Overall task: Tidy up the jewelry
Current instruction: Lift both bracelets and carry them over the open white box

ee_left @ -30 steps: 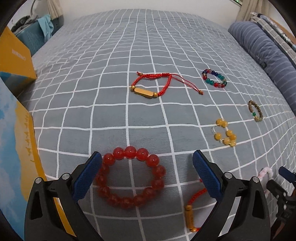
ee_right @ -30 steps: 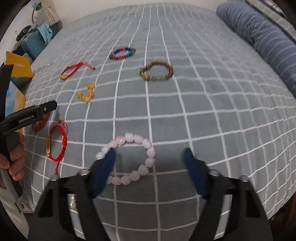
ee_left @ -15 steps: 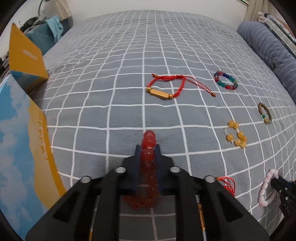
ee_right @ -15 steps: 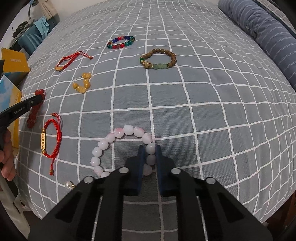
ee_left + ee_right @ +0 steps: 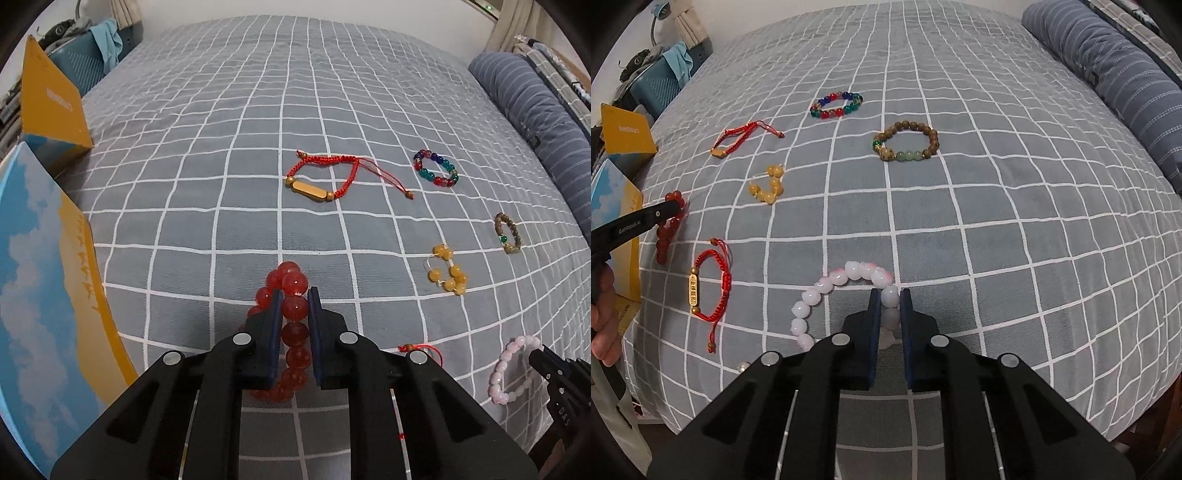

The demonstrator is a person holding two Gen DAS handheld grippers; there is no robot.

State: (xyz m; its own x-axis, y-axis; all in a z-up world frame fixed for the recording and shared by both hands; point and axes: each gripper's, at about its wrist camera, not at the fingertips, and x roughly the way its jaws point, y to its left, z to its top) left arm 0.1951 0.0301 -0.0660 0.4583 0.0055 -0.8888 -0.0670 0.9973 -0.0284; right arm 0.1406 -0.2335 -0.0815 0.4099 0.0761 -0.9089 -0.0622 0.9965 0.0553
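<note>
Dim, even indoor light; soft shadows; sharp focus (strong fisheye bending, dark corners).

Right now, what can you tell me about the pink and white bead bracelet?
The pink and white bead bracelet is a loop of round, glossy, milky beads, some blushed pink, that look like polished stone or glass. It lies on the grey checked bedspread, near its front edge. The right gripper is shut on one side of it, a bead pinched between its blue pads, so the loop looks a bit squashed. Its nearest beads hide behind the gripper. The red cord bracelet lies apart from it.
</note>
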